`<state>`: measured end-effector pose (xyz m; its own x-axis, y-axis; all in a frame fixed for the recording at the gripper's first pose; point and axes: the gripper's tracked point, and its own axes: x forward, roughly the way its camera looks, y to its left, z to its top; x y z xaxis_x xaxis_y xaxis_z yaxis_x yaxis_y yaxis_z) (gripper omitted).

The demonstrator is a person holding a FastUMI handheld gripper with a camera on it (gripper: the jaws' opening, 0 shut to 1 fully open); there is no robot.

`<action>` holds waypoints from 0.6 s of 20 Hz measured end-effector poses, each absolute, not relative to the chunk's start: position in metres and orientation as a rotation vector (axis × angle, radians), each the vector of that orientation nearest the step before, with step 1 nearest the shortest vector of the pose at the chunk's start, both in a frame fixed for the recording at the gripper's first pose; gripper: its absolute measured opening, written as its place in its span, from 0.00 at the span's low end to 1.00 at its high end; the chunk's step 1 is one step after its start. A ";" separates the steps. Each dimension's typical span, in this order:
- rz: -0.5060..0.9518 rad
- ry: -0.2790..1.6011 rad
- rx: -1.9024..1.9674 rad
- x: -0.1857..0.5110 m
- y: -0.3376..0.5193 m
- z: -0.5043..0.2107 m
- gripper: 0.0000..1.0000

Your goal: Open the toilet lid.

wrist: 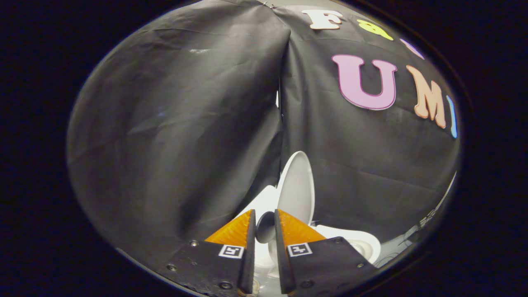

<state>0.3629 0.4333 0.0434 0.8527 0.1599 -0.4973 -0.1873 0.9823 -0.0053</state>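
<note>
Between the two fingers of the gripper [265,218], a narrow gap holds the near edge of the toilet lid [296,190]. The jaws stand nearly closed, and both fingertips [247,222] appear to press on that edge, though the contact itself is partly hidden. The lid is raised almost upright, tilted back toward the tank [264,202] and the dark cloth wall [177,136] behind. The seat and bowl rim [359,243] lie beyond and beside the fingers, low in the scene. Judged risks: the smooth, thin lid edge may slip from so small a grip and fall shut; releasing before the lid leans past its balance point would have the same result; pushing too far could knock the lid hard against the tank.
</note>
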 end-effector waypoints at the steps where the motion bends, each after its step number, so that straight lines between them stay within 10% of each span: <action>1: 0.202 0.525 -0.042 0.362 0.432 0.043 0.33; 4: 0.214 0.495 -0.024 0.362 0.421 0.049 0.49; 12: 0.233 0.334 0.016 0.331 0.358 0.099 0.49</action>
<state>0.3311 0.3581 0.0986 0.9180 0.2297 -0.3234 -0.2243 0.9730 0.0543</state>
